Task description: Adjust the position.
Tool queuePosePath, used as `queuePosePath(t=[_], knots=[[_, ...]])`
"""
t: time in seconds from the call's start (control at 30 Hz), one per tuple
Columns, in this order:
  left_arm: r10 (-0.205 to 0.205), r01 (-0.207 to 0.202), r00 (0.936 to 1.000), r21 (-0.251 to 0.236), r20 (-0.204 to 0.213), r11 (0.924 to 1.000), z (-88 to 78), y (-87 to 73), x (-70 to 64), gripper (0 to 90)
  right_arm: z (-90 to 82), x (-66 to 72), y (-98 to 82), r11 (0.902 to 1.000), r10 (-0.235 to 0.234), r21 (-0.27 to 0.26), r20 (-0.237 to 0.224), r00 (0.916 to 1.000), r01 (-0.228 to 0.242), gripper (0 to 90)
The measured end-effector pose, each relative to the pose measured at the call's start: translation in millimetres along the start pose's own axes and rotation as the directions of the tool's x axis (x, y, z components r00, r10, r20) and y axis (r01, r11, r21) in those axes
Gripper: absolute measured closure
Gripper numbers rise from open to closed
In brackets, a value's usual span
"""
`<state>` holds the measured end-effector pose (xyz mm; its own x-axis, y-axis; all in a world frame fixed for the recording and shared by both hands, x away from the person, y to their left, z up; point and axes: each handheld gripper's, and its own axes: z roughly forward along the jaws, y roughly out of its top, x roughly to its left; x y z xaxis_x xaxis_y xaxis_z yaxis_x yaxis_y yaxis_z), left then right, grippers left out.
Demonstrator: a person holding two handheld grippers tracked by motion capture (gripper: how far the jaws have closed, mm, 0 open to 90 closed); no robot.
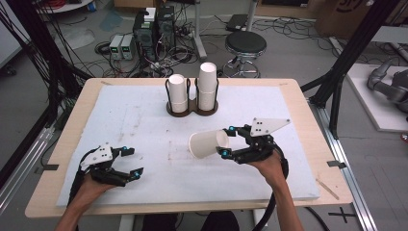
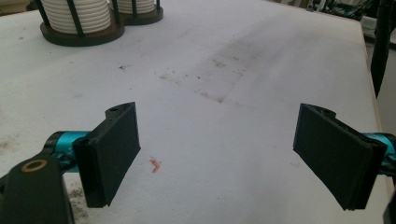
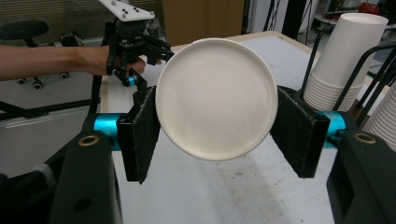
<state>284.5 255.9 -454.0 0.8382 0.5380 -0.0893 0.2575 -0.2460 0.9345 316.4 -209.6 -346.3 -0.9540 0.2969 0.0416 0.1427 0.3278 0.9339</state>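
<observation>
Paper cup (image 1: 208,144): white, on its side, base round.

Black tongs (image 1: 225,141) with teal joints, brass-ringed screw holes, and dotted grey plates.

Out on the far edge of the white foam mat (image 1: 144,115) stands a dark double cup holder (image 1: 191,107), a stack of white paper cups (image 1: 177,93) in its left ring and a taller stack (image 1: 207,86) in its right. The mat lies on a wooden table (image 1: 315,144) and carries scuffs near its middle, with a tiny orange scrap (image 2: 155,165) lying near the left side. Beyond the table, a black round stool (image 1: 245,45) sits on the floor, with computer towers (image 1: 154,29) and tangled cables to its left.
</observation>
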Motion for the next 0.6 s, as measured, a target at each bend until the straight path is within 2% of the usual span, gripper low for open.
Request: queuePosePath(t=[0.2,0.37,0.47,0.6], knots=[[0.017,-0.017,0.9998,-0.002,0.008,0.9999,-0.3,0.3,-0.7,14.4,2.7,1.3,-0.6,1.0000,0.004,0.007,-0.001,1.0000,-0.004,37.0],[0.012,-0.012,0.9998,-0.018,0.014,0.9998,-2.1,1.6,0.2,13.4,3.4,1.8,-0.1,1.0000,0.001,0.006,-0.007,1.0000,-0.001,37.0],[0.009,-0.008,0.9995,-0.033,0.031,0.9994,-5.4,8.2,-0.8,13.1,3.8,1.2,-1.4,1.0000,0.005,0.006,-0.013,0.9999,-0.005,37.0],[0.031,-0.029,0.9983,-0.056,0.048,0.9980,-9.8,22.9,-3.9,13.0,4.8,1.7,-0.6,1.0000,0.008,0.000,-0.030,0.9995,-0.008,37.0]])
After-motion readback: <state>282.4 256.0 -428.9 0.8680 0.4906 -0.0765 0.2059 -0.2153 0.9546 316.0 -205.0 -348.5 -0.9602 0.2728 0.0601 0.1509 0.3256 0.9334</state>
